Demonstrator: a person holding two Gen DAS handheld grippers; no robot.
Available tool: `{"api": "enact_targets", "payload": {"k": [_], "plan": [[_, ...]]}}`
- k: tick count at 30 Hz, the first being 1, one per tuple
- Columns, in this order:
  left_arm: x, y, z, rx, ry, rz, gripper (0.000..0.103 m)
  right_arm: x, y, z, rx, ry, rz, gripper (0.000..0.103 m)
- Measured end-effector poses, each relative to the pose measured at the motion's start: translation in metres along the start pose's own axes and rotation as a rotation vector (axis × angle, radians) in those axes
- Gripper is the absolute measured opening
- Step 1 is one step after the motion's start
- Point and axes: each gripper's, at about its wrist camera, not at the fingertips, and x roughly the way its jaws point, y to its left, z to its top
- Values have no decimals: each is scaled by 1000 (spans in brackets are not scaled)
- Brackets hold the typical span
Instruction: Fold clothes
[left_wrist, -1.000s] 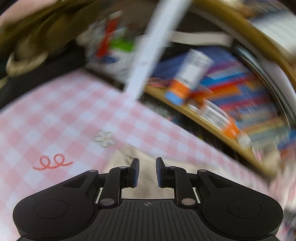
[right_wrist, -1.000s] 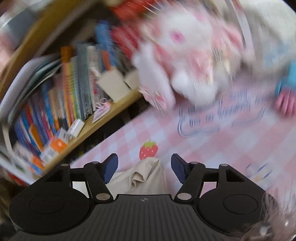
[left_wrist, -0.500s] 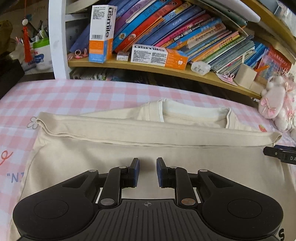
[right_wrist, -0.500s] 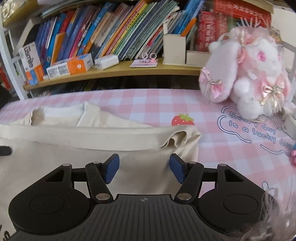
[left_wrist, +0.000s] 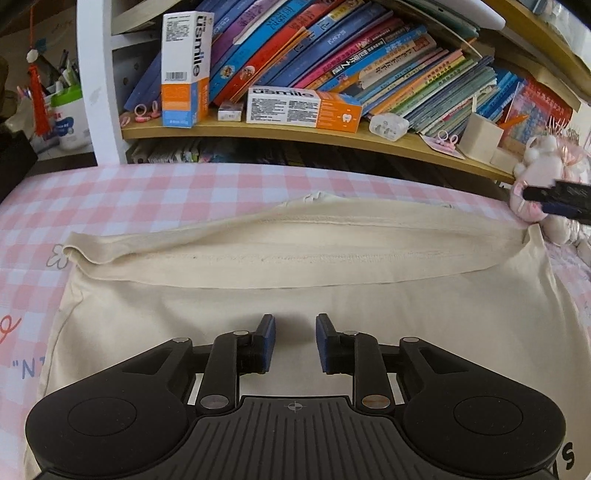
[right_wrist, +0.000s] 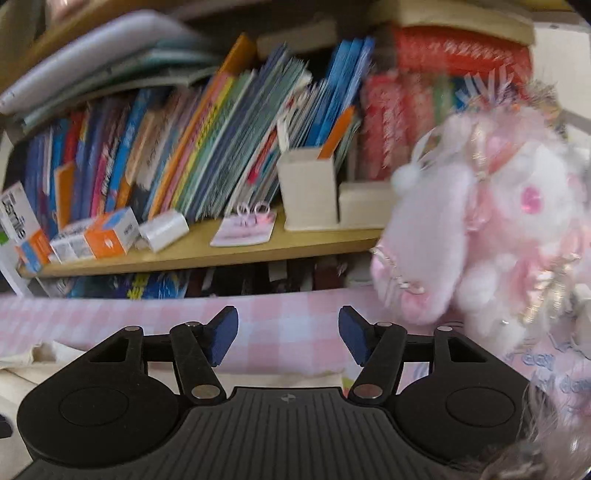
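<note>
right tool (right_wrist: 288, 339) view blurred

- The far edge of the surface (left_wrist: 155, 192) is walled by a crowded bookshelf (left_wrist: 295, 136).
- The far right corner is blocked by a plush toy (right_wrist: 487, 236).
- Open checked cloth is left along the left edge.

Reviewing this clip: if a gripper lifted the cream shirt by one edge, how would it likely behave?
The cream shirt would probably drape and sag: its folded-over band already lies rumpled and curved. It looks thin and light. On the checked tablecloth it might drag and bunch rather than slide flat.
</note>
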Motion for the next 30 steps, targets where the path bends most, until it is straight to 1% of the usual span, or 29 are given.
{"api": "enact_targets", "payload": {"k": [3,4,7,10,13,16,17,18,21,22,25,28,30], "plan": [[5,-7,3,16,-1,16,25,-25,4,-23,-9,-18,26,59],[8,-10,4,26,1,21,25,-31,7,-31,-30,-21,33,59],[15,-14,10,38,9,33,25,-45,24,-60,-100,7,53,60],[23,-16,18,44,18,37,26,-47,38,-78,-180,39,64,60],[32,-12,29,39,27,40,26,-41,44,-88,-223,70,63,61],[38,9,41,-61,-6,45,26,-37,40,-89,-209,81,68,62],[39,20,43,-119,-19,54,26,-36,40,-88,-214,83,69,63],[39,33,44,-185,-34,73,26,-35,39,-88,-220,85,71,64],[27,63,41,-333,-71,141,26,-33,40,-87,-237,92,69,66],[21,71,38,-350,-78,152,26,-33,40,-88,-236,93,69,66],[-1,83,24,-321,-71,189,27,-33,39,-88,-234,94,70,66],[-25,85,5,-243,-38,213,27,-33,35,-84,-193,101,62,66],[-41,85,-10,-195,-14,230,31,-33,33,-81,-165,105,57,65]]}}
